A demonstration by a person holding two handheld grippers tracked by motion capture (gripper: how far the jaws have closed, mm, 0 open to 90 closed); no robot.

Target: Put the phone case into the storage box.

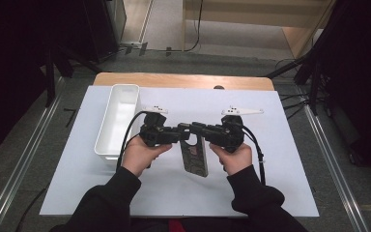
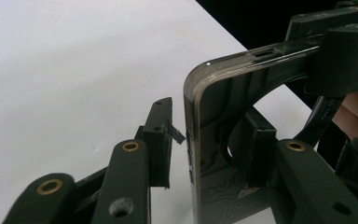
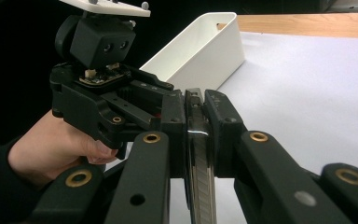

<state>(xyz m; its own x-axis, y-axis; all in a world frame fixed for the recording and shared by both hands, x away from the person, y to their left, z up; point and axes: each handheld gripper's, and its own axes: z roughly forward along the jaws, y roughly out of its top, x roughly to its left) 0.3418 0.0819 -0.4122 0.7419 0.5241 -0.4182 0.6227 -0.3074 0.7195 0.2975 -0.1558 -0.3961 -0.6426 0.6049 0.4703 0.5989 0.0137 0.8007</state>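
While held mid-frame over the white sheet [image 1: 280,183], phone case [image 1: 194,157] half hidden by both grippers, lower end cut off in gripper views. Right gripper [image 3: 196,116] clamped on case edge; left gripper [image 2: 209,142] straddling case, one pad touching, other w/ slight gap. White bin [image 1: 118,118] upper left, well apart; open sheet all round.

Right tongs [image 3: 196,135] clamp the phone case [image 3: 199,186] edge-on (white bin [image 3: 200,51] behind).

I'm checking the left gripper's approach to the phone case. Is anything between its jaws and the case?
Nothing visible blocks it. In the left gripper view the phone case already stands between the left gripper jaws, with a bare gap on one side. The right gripper clamps the case's edge, clear of that spot.
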